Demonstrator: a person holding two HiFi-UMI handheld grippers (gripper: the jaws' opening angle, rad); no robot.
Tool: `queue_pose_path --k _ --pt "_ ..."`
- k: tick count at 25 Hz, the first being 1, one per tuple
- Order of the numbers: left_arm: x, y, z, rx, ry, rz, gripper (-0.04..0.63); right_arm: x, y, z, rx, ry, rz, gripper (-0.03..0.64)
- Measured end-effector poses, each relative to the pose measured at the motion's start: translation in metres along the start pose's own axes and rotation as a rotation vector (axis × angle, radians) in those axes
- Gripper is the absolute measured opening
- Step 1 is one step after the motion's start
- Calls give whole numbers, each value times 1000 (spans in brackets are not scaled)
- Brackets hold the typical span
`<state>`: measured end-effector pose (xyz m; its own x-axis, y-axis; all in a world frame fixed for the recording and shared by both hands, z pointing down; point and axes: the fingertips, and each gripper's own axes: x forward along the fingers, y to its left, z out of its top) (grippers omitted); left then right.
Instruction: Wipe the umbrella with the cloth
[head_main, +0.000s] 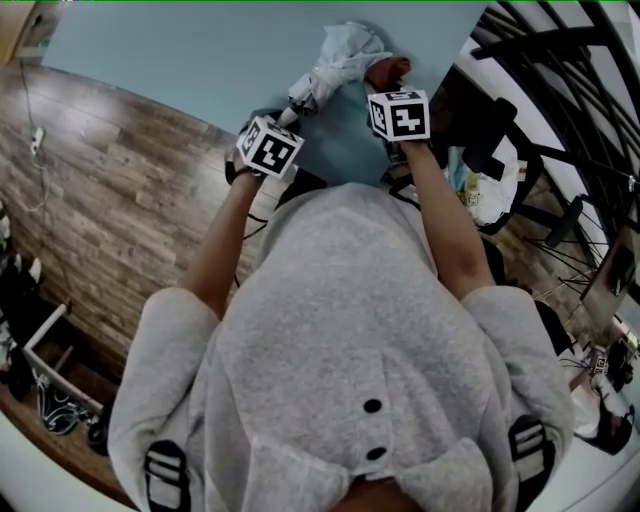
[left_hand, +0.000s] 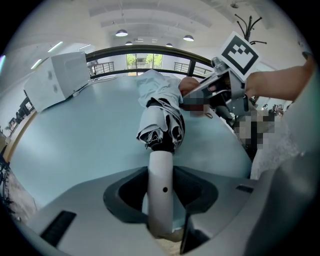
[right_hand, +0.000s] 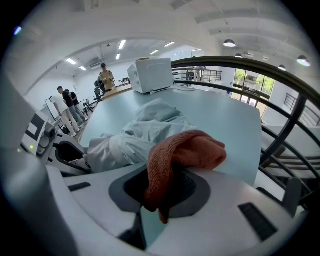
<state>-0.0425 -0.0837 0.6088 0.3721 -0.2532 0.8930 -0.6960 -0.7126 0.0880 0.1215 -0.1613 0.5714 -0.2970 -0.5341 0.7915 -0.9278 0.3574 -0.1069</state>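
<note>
Left tongs (left_hand: 160, 200) are clamped on the white handle (left_hand: 161, 182) of the umbrella (left_hand: 160, 120), the jaws standing fairly wide because the handle fills the gap between them. I hold it by that end, nearest me, pointing steeply down. Its folded canopy, pale with black-and-white folds near the handle, runs away from me and lies on the light blue table (head_main: 180, 60).

Right tongs (right_hand: 162, 192) are closed on the rust-red cloth (right_hand: 185, 155). One end of it hangs down between the jaws, and the rest bunches over their front edge. That bunch sits against the pale canopy fabric, on the side to my right, about halfway along the umbrella. From my head view the two tongs are side by side above the near edge of the table, each with its marker cube facing up, and the umbrella stretches out ahead of them.

Farther back on the table stands a white box (left_hand: 57, 80). A black railing (right_hand: 280, 85) curves past the right side.
</note>
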Motion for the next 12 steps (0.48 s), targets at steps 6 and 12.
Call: queue_pose_path --k 6,12 --pt "-2 2 1 -4 0 -4 161 3 22 2 -14 6 49 81" --pt "0 3 1 -3 5 2 158 8 41 -4 -45 17 103 81"
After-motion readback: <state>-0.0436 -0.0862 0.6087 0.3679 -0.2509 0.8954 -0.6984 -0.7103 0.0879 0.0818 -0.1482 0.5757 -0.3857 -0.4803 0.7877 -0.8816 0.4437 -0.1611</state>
